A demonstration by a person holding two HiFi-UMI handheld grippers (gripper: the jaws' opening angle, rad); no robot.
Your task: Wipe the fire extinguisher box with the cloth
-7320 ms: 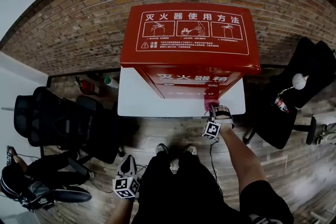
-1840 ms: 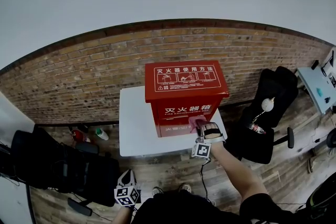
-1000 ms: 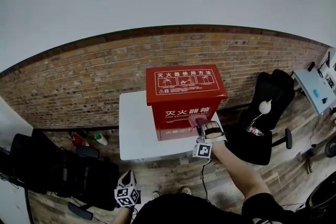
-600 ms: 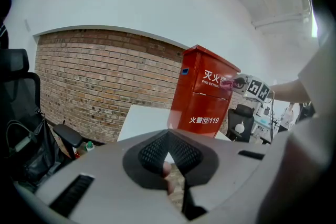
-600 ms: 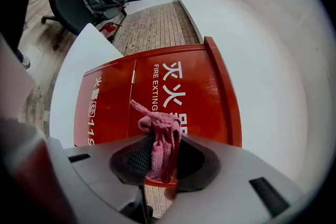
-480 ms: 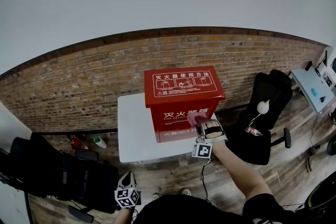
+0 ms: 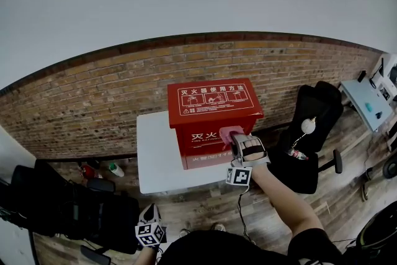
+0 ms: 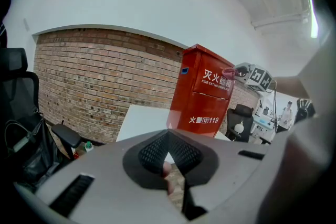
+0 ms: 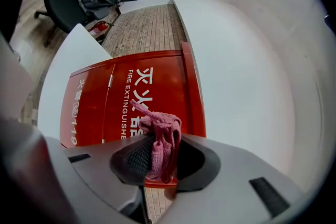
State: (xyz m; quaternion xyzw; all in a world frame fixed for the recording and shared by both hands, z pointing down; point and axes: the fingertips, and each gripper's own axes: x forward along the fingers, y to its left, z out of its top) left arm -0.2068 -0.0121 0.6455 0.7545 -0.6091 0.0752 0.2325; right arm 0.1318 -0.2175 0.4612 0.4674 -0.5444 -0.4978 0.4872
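1. The red fire extinguisher box [image 7: 214, 115] stood upright on the white table [image 7: 152, 161], back to the brick wall [image 7: 93, 96], w/ its lettered front facing the person.
2. The pink cloth [image 7: 231, 131] sat bunched vs. the upper right of that front, over the last big white characters. In the right gripper view its loose end lay over the red panel and looked to be touching it, though contact wasn't certain.
3. The R gripper [image 7: 236, 137] was clamped on the cloth, w/ the wad pinched between both dark pads.
4. Change: approx. 2 s earlier the cloth was low on the front, near the bottom right. Since then it had climbed step by step to the lettering band, so this read as an upward stroke.
5. For the task, the right strip of the front was prob. covered. The left half of the front, the sides and the top lid w/ its instruction panel prob. remained.
6. The L gripper [image 7: 149, 213] had stayed low by the person's legs, well apart from the box. Its jaws were together w/ nothing between them, so it took no part.
7. A black chair [image 7: 313, 118] stood just beside the table's right end, clear of the wiping path.
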